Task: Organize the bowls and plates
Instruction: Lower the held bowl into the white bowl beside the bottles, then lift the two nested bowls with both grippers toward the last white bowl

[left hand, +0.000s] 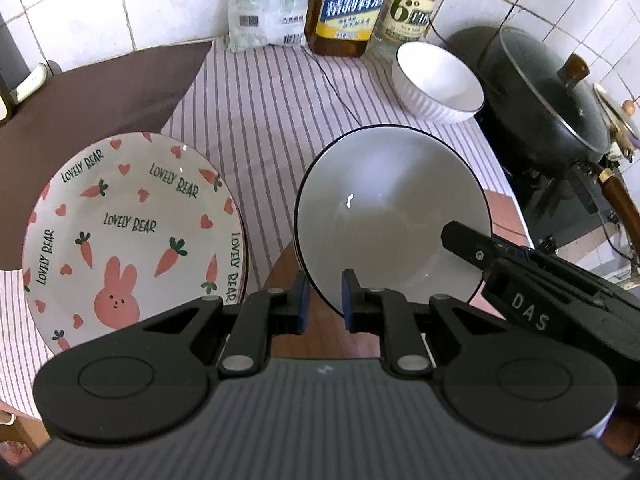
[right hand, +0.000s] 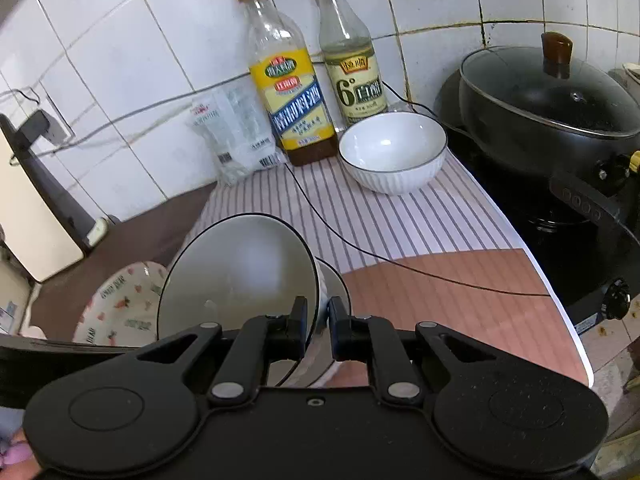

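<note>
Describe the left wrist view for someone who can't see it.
Both grippers grip one tilted grey bowl: the left gripper at its near rim, the right gripper from the right. A rabbit plate lies left; a white bowl, two bottles and a lidded pan stand behind.

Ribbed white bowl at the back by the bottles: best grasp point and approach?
Pinch the rim of the ribbed white bowl, one finger inside and one outside. It sits upright and open, and the body looks too wide to span. Come from above at the front edge; bottles and the pot crowd the back and right.

Two bottles and a bag beside a lidded pot
</note>
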Demonstrator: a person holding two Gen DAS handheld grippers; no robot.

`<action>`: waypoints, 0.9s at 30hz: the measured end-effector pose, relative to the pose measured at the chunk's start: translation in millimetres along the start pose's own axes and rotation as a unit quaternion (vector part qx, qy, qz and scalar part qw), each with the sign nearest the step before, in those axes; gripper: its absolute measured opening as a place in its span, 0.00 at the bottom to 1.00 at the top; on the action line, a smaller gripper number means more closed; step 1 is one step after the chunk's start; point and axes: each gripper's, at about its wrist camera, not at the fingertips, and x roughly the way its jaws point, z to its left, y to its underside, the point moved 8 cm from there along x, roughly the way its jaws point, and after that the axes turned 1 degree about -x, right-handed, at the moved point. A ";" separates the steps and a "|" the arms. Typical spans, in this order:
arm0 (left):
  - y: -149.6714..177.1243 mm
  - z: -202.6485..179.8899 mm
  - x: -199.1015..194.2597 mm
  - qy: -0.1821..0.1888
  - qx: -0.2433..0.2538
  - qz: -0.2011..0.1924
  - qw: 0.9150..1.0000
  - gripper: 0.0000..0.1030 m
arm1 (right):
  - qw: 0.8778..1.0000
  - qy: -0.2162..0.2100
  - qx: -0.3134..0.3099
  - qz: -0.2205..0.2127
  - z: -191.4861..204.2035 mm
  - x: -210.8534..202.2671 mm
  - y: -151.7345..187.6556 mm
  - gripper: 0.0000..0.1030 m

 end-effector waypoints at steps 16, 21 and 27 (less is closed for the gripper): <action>-1.5 2.0 14.3 -0.001 0.000 0.016 1.000 0.14 | 0.998 0.004 -0.067 -0.006 0.7 13.5 4.4 0.16; -3.0 2.8 15.0 -0.003 -0.003 0.011 1.000 0.15 | 0.994 0.026 -0.103 -0.024 5.1 14.4 6.6 0.18; -2.7 3.2 14.7 -0.005 -0.005 0.008 1.000 0.15 | 0.994 0.020 -0.103 -0.027 2.8 13.8 6.7 0.18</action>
